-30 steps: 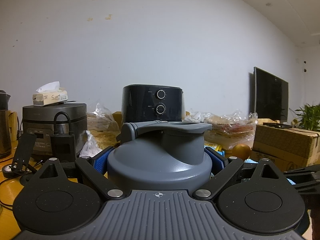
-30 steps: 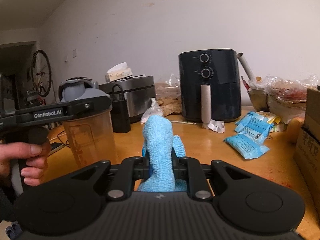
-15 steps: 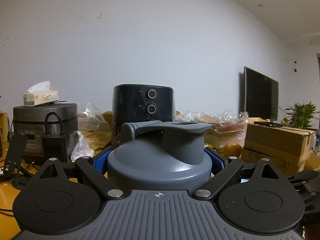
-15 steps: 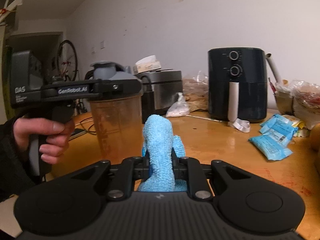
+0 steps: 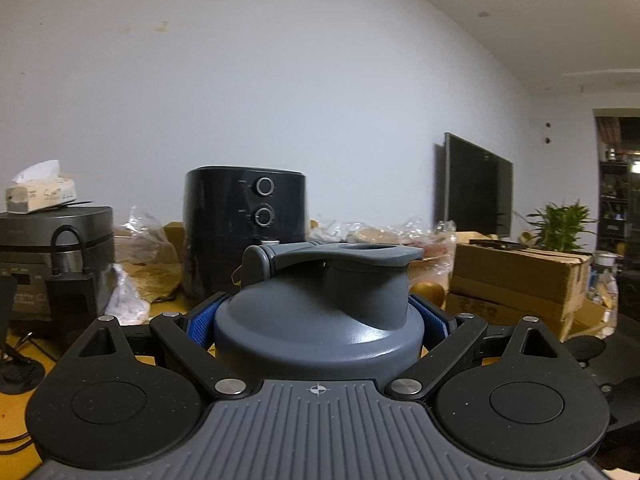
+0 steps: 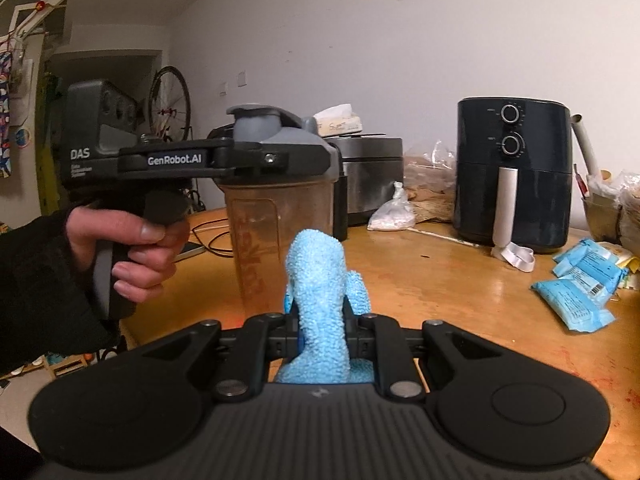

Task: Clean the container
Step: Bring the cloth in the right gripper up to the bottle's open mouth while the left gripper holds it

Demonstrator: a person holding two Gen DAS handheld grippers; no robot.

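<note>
Left gripper clamped on grey lid of shaker bottle, blue pads pressing both sides. Right gripper pinching blue cloth, tuft upright. In right view bottle at left, near, over wooden table; air fryer far right. We judge bottle light, stiff plastic, smooth wall likely slippery; lid rim safest hold. Cloth soft, limp. We cannot tell whether bottle base rests on table: cloth hides it. Inside hard to read through tinted wall.

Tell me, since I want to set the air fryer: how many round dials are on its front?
2. Both on the air fryer: upper dial and lower dial directly beneath, above the handle. None seems hidden.
</note>
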